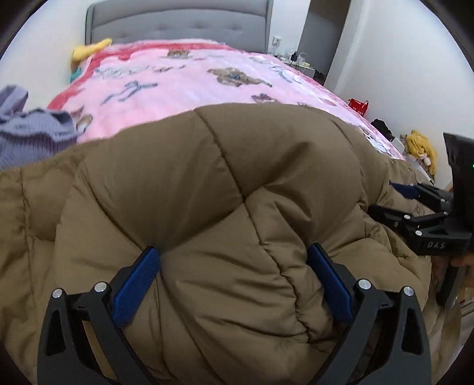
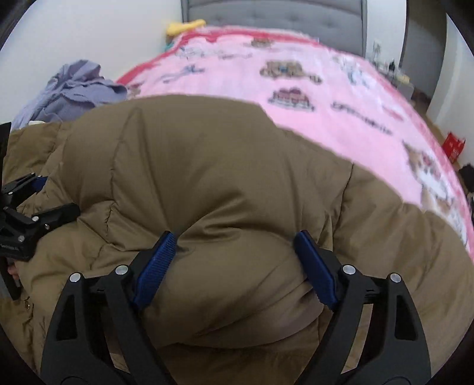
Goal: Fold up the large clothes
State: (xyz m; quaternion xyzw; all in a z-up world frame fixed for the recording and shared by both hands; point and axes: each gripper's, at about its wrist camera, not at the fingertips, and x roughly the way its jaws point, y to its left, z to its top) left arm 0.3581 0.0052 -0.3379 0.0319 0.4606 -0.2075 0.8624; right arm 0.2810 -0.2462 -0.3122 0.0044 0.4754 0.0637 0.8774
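A puffy brown coat point(image 1: 207, 183) lies bunched across the bed's foot edge, on a pink blanket point(image 1: 183, 80). The left gripper point(image 1: 234, 266) and the right gripper point(image 2: 234, 251) each stand wide, pads pressed into a thick coat fold. A lilac garment point(image 2: 77, 86) sits at the bed's left edge.

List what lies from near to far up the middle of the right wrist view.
Right hand-held gripper, its blue pads pressing a bulge of the brown puffer coat → pink printed blanket → grey tufted headboard.
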